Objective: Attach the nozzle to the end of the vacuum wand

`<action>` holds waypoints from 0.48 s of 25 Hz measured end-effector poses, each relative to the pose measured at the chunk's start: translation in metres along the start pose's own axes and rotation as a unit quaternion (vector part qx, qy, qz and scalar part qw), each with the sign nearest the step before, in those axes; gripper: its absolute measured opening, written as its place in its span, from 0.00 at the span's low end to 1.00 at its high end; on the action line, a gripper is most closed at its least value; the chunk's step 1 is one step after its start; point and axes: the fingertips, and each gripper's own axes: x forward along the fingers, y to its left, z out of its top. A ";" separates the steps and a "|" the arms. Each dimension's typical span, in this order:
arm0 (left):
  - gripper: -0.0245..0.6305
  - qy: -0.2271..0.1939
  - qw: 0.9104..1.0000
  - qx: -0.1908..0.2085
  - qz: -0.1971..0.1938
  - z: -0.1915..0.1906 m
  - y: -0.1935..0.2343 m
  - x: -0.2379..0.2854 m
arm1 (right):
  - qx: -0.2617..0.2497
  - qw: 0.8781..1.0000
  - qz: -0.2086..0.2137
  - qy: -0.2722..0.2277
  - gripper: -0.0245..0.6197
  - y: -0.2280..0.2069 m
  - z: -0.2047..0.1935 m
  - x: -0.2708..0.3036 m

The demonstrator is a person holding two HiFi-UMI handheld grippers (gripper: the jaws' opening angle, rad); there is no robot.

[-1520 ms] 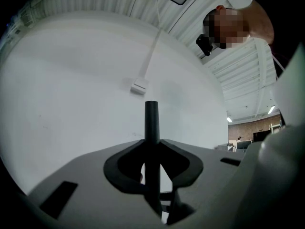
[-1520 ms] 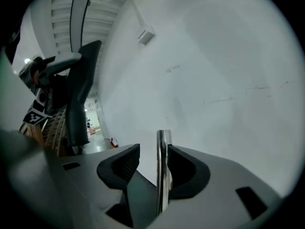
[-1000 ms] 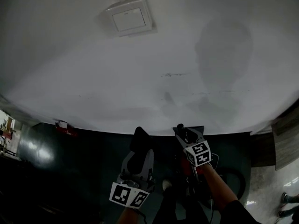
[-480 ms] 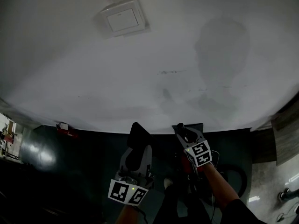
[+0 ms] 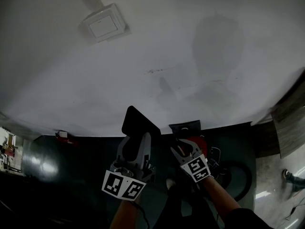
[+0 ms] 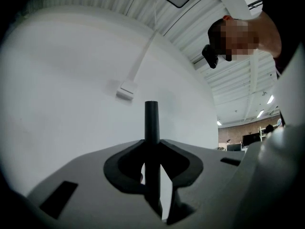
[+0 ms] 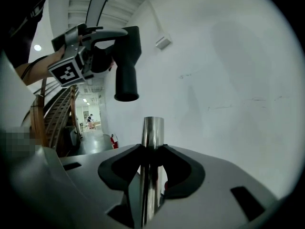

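Note:
The black nozzle [image 5: 138,122] is gripped by my left gripper [image 5: 135,149], which is shut on it and holds it up against the white wall. In the left gripper view the nozzle [image 6: 151,120] stands as a thin black post between the jaws of the left gripper [image 6: 151,168]. The shiny metal vacuum wand [image 7: 153,132] stands upright between the jaws of my right gripper [image 7: 152,173], which are closing on it. From the right gripper view, the nozzle's round open socket [image 7: 127,82] hangs up and left of the wand's tip, apart from it. The right gripper [image 5: 183,149] sits just right of the left one.
A white wall fills most of the view, with a square switch plate [image 5: 102,26] on it. A red vacuum body [image 5: 199,142] and a dark hose loop [image 5: 238,175] lie on the dark floor below. A small red object [image 5: 62,134] sits at the wall's foot, left.
My left gripper has lifted the nozzle higher against the wall. The right gripper has shifted left toward it. The head view has swung, so the switch plate has slid left.

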 end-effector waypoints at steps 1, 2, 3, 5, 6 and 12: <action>0.17 0.002 1.000 -0.002 -0.006 0.001 -0.003 0.003 | -0.002 1.000 0.001 -0.003 0.28 0.004 0.000 -0.003; 0.17 0.005 1.000 -0.007 -0.011 0.001 -0.005 0.006 | -0.003 1.000 0.002 -0.006 0.28 0.008 0.000 -0.007; 0.17 0.009 1.000 -0.011 -0.015 0.001 -0.007 0.009 | -0.002 1.000 0.002 -0.009 0.28 0.010 0.000 -0.010; 0.17 0.019 0.999 -0.016 -0.022 -0.003 -0.010 0.013 | -0.001 1.000 0.001 -0.013 0.27 0.013 0.001 -0.016; 0.17 0.024 0.999 -0.020 -0.023 -0.006 -0.010 0.014 | -0.002 1.000 0.001 -0.015 0.27 0.015 0.001 -0.018; 0.17 0.040 0.998 -0.038 -0.025 -0.020 -0.012 0.020 | -0.004 1.000 0.003 -0.022 0.27 0.019 0.003 -0.028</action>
